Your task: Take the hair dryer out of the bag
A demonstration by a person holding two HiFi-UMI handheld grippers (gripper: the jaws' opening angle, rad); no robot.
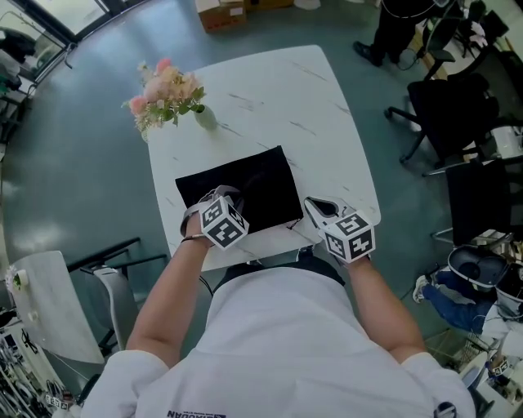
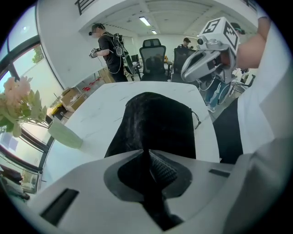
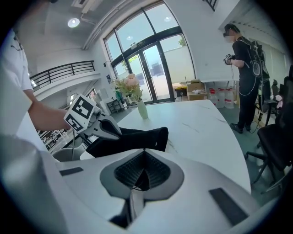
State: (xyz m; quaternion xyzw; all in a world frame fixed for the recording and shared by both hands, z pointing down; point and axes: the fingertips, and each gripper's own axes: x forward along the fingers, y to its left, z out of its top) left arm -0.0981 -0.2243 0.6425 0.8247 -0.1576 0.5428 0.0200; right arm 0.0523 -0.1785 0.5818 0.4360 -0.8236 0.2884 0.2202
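Pinching the near edge of the black bag (image 2: 158,123) in the left claw (image 2: 147,153); right claw (image 3: 143,157) pressed together just beside the bag's corner; bag lying on the white table (image 1: 278,98) ahead of both; hair dryer hidden.

A pale green vase (image 1: 204,118) of pink flowers (image 1: 167,90) is sitting on the white marble table (image 1: 278,90). A brown cardboard box (image 1: 221,12) is lying on the grey floor (image 1: 82,163). Black office chairs (image 1: 449,114) are standing nearby.
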